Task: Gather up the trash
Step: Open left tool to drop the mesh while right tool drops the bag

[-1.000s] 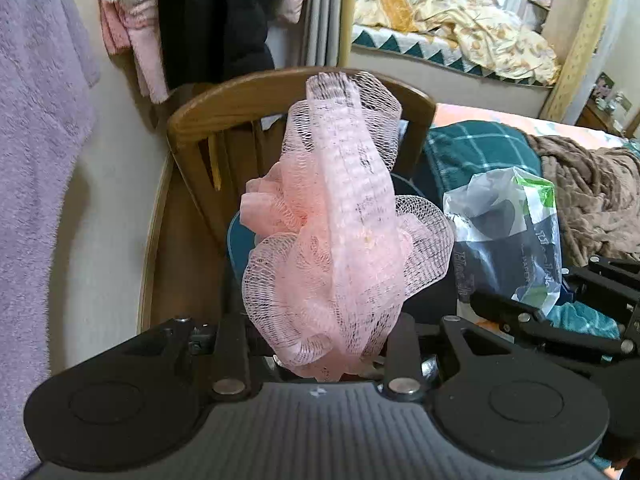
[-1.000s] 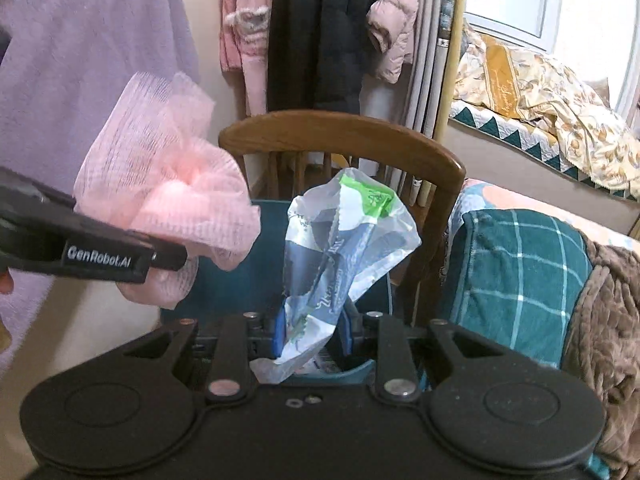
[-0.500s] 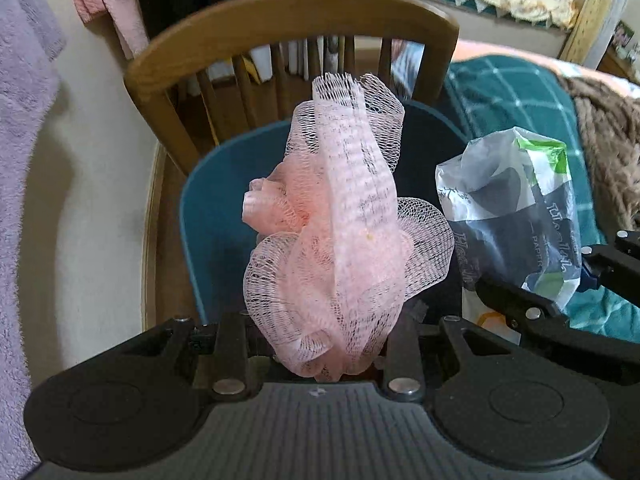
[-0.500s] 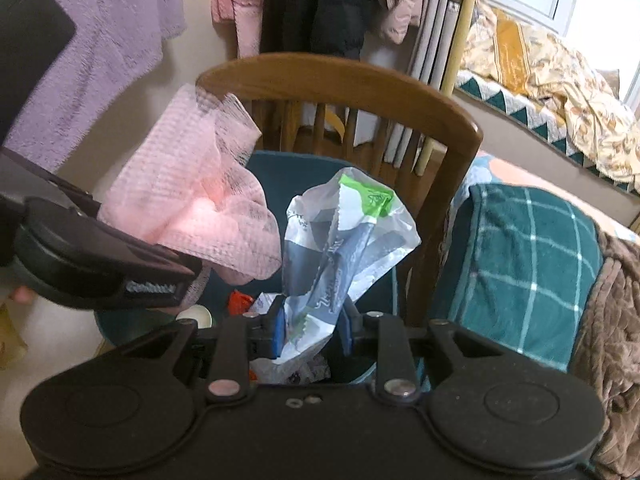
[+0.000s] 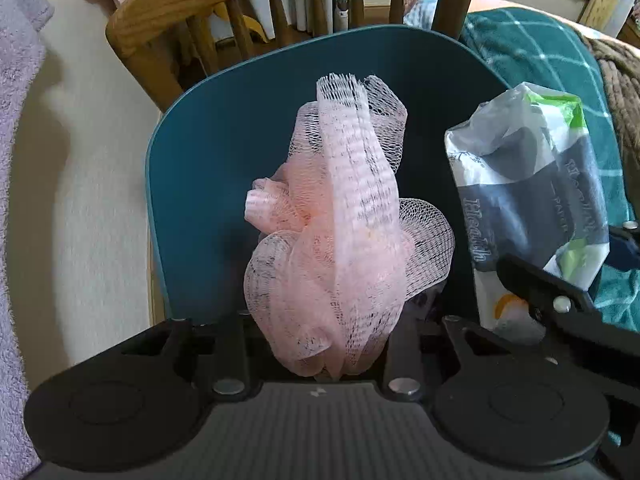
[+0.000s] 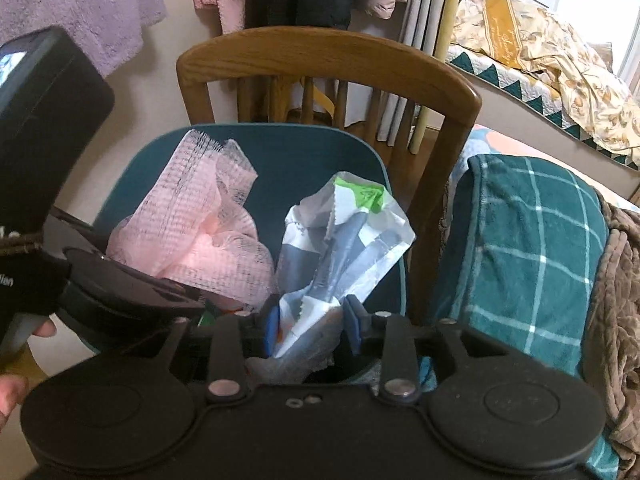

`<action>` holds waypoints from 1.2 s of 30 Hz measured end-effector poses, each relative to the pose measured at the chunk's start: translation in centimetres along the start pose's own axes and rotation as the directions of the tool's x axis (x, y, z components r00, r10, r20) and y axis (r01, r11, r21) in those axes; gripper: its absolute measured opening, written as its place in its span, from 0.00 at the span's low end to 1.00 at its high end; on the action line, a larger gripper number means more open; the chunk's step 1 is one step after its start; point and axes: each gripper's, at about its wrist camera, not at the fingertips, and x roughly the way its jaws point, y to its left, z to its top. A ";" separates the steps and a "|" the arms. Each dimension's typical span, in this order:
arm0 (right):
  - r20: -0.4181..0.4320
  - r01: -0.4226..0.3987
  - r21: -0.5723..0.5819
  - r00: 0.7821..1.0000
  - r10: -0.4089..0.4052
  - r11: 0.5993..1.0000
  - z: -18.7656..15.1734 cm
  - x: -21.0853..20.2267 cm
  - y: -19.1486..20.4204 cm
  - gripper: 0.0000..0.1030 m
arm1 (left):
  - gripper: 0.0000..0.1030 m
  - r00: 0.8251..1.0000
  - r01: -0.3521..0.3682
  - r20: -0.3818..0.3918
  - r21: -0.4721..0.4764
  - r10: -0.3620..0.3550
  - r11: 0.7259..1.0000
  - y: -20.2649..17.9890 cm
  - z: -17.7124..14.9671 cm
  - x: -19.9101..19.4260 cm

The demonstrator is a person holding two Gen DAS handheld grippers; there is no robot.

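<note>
Landmark: teal trash bin (image 6: 352,152), standing in front of the wooden chair (image 6: 320,52).

Left gripper (image 5: 316,364): pink mesh netting (image 5: 340,232) stands up from between its fingers, long axis running away from the camera and pointing into the bin's mouth. Jaws have just been opening, with the netting between them. Whether the pads still press on it I cannot tell; the bunched mesh hides them.

Right gripper (image 6: 310,328): crumpled plastic wrapper (image 6: 344,248) sits between the blue finger pads (image 6: 269,326). Jaws have just been opening; a gap shows at the right pad, so the hold looks released or nearly so. The wrapper's long axis also leans toward the bin's far wall.

Both items lie over the bin opening, the netting toward its left side, the wrapper toward its right, touching or nearly touching each other. Judgement: drop is the step in hand; both hands are equally placed, since each item is already above the bin.
</note>
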 end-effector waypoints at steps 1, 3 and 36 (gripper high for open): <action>-0.001 0.006 -0.007 1.000 -0.006 1.000 -0.1 0.0 0.0 0.40 | 0.46 1.000 -0.011 0.002 0.005 0.011 1.000 -0.2 0.1 0.1; 0.008 0.030 -0.042 1.000 -0.030 0.999 -0.4 -0.2 0.4 0.44 | 0.55 1.000 -0.018 0.007 0.003 0.018 1.000 -0.2 0.0 -0.1; 0.183 -0.099 0.026 0.979 0.092 0.995 -3.3 -11.9 -1.5 0.82 | 0.82 0.984 0.176 -0.014 -0.134 -0.180 0.975 2.0 -0.3 -4.5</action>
